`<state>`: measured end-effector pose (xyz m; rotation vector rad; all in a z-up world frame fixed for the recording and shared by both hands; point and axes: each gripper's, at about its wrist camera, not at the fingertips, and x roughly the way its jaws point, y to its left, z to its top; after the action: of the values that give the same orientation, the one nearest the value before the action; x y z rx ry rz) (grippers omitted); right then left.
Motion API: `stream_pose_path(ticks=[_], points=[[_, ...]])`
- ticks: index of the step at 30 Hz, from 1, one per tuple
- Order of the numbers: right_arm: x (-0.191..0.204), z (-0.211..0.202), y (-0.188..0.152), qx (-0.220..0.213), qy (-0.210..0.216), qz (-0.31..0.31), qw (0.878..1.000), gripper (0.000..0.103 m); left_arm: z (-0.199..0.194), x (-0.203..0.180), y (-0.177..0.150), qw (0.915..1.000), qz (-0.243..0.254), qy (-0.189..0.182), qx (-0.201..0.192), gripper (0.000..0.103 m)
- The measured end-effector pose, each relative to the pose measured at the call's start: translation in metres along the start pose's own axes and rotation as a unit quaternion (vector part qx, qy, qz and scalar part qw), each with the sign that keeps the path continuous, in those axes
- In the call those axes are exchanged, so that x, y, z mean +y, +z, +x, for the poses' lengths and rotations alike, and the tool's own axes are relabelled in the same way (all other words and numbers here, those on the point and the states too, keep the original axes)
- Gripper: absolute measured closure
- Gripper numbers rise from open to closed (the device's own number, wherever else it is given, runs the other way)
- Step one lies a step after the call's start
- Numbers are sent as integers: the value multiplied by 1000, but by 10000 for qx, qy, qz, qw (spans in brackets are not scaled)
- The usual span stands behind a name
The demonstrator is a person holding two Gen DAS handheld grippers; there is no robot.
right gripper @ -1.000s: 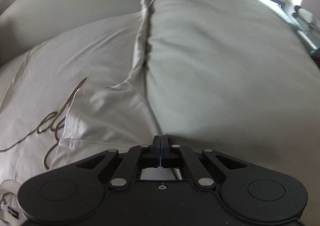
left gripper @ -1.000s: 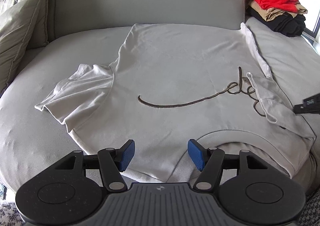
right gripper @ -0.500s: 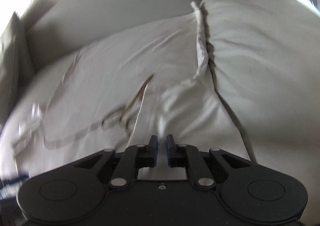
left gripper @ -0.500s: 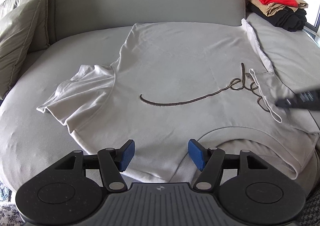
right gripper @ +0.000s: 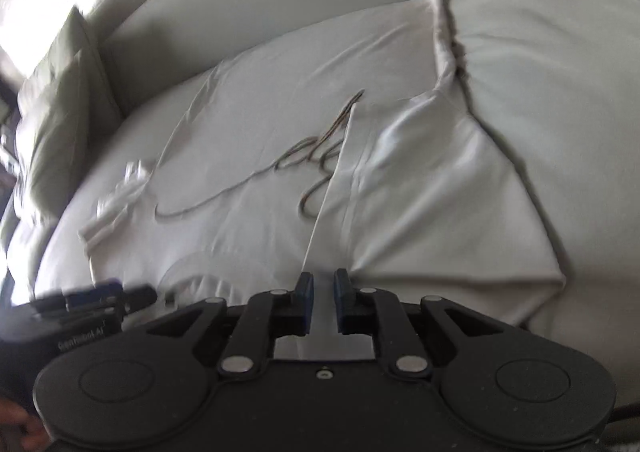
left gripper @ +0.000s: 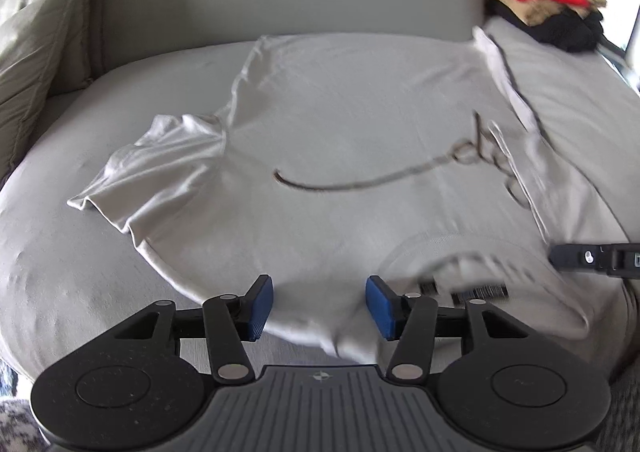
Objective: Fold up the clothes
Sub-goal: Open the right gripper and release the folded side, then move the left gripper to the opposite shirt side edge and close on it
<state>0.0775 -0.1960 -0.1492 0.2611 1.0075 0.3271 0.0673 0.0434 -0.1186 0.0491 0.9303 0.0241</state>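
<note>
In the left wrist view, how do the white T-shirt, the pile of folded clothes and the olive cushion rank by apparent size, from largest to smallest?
1. white T-shirt, by far the largest.
2. olive cushion, partly cut off by the picture's edge.
3. pile of folded clothes, smallest. It lies farthest from the camera, so its true size may be greater.

We see a grey sofa (left gripper: 60, 252) carrying a white T-shirt (left gripper: 352, 123) spread flat, cushions (left gripper: 28, 39) at left, stacked clothes (left gripper: 548, 3) at far right.
</note>
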Motion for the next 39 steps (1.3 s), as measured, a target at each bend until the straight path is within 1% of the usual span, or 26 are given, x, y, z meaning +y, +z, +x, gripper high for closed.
stream_pose_path(ticks=[1,3,4,5,7,8,9,10,12,13,15,17,19,20,22,23,25,30,31,32,34,35,39], points=[[3,-4,-3,76,27,-61,9999,91,-5,0,-4,9999,127,-64,5,53],[5,-13,-12,91,156,-75,9998,80,-16,5,-14,9986,282,-440,60,55],[4,-19,-17,35,245,-59,9997,79,-22,10,-18,9979,285,-577,22,59],[3,-23,-19,-82,345,-56,9994,77,-27,16,-22,9976,240,-639,-85,61],[5,-28,-16,-338,553,-57,9979,75,-38,29,-27,9968,110,-714,-345,59],[6,-30,-13,-471,660,-59,9967,70,-42,39,-26,9964,-49,-635,-564,59],[8,-30,-10,-598,752,-59,9954,61,-46,50,-24,9955,-252,-499,-770,59],[10,-28,-6,-687,815,-40,9943,58,-47,62,-22,9940,-482,-323,-930,58],[14,-20,0,-733,958,87,9927,50,-44,87,-15,9890,-1031,57,-1062,56],[15,-13,3,-679,1063,231,9917,49,-40,100,-11,9854,-1327,218,-1044,51],[15,2,9,-494,1326,611,9880,44,-32,127,-4,9759,-1895,419,-1001,50],[16,19,14,-346,1515,1000,9828,42,-23,154,1,9638,-2461,456,-924,49],[15,36,17,-211,1584,1382,9774,42,-11,182,2,9478,-3072,353,-778,47],[12,43,17,-171,1624,1576,9739,42,-3,196,1,9379,-3392,282,-674,47],[7,52,17,-143,1708,1887,9670,42,13,221,-3,9154,-3998,42,-465,48],[6,54,17,-144,1731,1947,9653,42,19,231,-6,9042,-4249,-117,-417,48],[4,57,17,-146,1773,2051,9625,42,26,246,-13,8841,-4634,-415,-444,49],[5,59,16,-182,1772,2004,9634,41,40,266,-18,8453,-5225,-995,-509,51],[4,58,16,-182,1771,1999,9635,41,44,269,-18,8386,-5312,-1098,-504,53],[4,58,16,-182,1770,1995,9636,41,48,271,-17,8338,-5375,-1162,-482,54],[4,58,17,-183,1767,1982,9639,41,55,273,-14,8297,-5436,-1189,-433,60],[4,58,17,-186,1761,1965,9644,40,59,274,-11,8300,-5438,-1169,-409,62],[8,58,18,-208,1731,1833,9675,37,71,280,-4,8369,-5358,-1059,-358,68]])
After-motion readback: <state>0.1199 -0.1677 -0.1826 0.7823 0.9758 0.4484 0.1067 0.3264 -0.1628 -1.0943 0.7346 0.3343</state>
